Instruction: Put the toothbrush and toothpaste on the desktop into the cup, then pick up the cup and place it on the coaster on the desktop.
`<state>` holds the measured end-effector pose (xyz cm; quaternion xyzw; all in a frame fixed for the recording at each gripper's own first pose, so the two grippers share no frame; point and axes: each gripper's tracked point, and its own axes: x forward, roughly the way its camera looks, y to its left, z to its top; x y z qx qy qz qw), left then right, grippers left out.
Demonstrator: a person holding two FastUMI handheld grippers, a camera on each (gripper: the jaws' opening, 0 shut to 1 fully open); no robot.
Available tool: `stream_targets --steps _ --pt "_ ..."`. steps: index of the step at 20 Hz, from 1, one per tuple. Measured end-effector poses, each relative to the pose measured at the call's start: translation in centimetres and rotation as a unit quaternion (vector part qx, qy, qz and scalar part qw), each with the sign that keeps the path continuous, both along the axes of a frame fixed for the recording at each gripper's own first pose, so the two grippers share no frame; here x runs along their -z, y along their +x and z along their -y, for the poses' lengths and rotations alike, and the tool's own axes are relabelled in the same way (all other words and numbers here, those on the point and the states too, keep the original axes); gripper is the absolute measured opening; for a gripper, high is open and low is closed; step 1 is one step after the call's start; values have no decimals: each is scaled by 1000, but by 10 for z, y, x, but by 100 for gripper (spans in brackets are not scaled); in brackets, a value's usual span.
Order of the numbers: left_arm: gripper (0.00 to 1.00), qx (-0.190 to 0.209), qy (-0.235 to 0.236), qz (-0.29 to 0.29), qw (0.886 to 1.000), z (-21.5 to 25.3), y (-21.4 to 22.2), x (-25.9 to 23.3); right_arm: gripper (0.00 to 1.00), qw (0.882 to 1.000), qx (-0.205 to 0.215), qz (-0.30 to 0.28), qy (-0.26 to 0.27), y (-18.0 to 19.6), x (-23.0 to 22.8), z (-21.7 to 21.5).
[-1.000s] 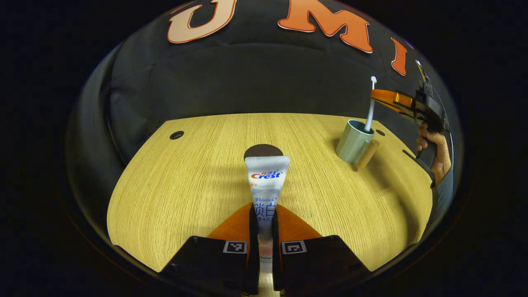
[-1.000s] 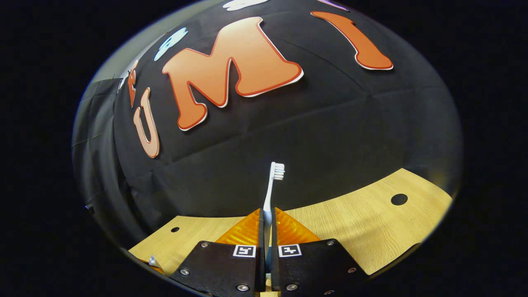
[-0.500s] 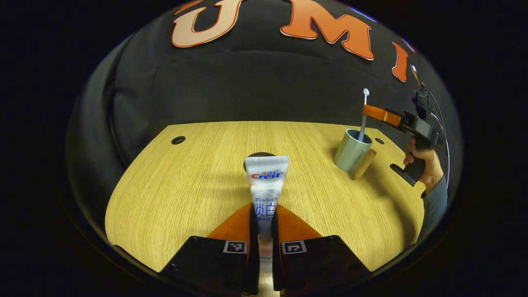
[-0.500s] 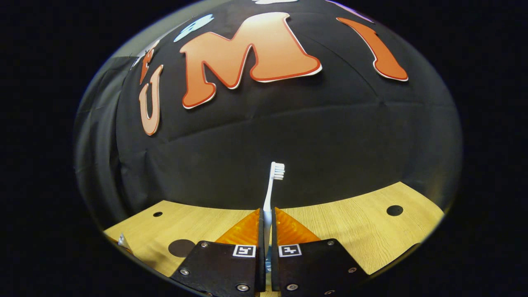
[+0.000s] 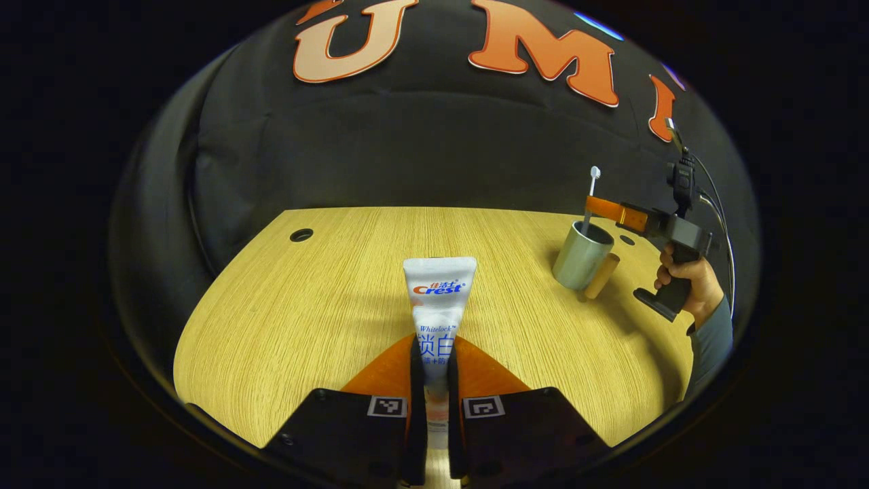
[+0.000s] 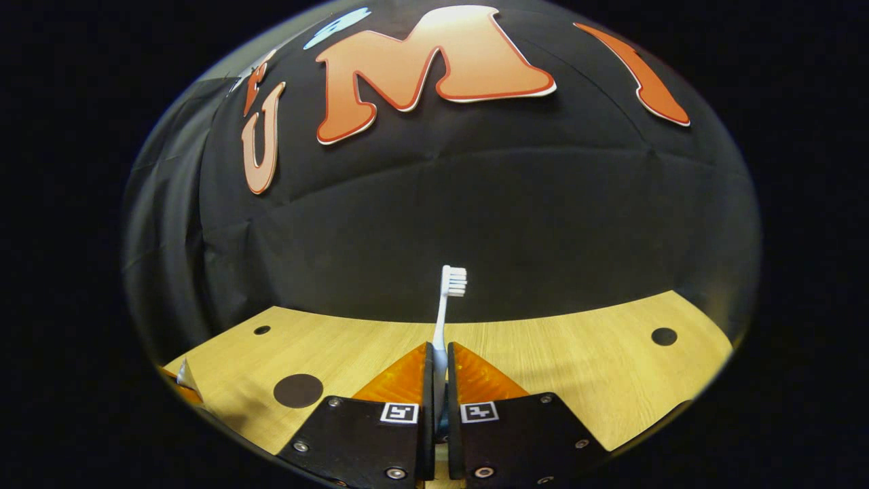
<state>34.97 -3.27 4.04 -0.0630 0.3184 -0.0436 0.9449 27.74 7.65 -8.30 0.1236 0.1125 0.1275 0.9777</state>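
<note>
On my left, my left gripper is clamped on the toothpaste, both fingers pressing its lower part, the flat crimped end pointing away over the desk. In the right gripper view the dark round coaster lies on the wood, left of my fingers. Farther right in the left gripper view, the cup stands upright, a wooden handle on its side. My right gripper is closed on the toothbrush, held upright, bristles up. From the left gripper view its lower end dips into the cup, my hand on the grip just right of it.
</note>
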Motion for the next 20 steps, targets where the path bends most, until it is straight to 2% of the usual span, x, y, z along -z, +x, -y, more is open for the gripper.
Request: stream_targets --steps 4,5,6,7,8,9,10,11,16,20 --pt "16 2 0 11 1000 -5 5 -8 13 1000 -7 -14 -15 -4 7 0" --pt "16 4 -2 16 1000 -6 7 -11 30 1000 -9 -24 -17 -7 10 0" --pt "16 5 -3 19 1000 -9 8 -15 33 999 -11 -34 -22 -10 14 1" --pt "16 7 -5 22 1000 -10 10 -18 46 999 -12 -39 -25 -13 16 3" --pt "16 8 -6 24 1000 -12 11 -21 65 999 -12 -41 -28 -17 16 4" --pt "16 9 -6 25 1000 -14 12 -25 76 998 -11 -43 -32 -19 16 6" --pt "16 8 -9 26 1000 -16 14 -29 78 998 -12 -45 -34 -23 15 8" --pt "16 10 -10 28 1000 -17 15 -31 94 998 -12 -46 -34 -26 14 10" --pt "16 12 -26 40 999 -39 20 -41 98 998 4 -49 -48 -44 6 32" --pt "16 13 -38 67 997 -45 45 -42 98 998 19 -36 -42 -67 -10 51"
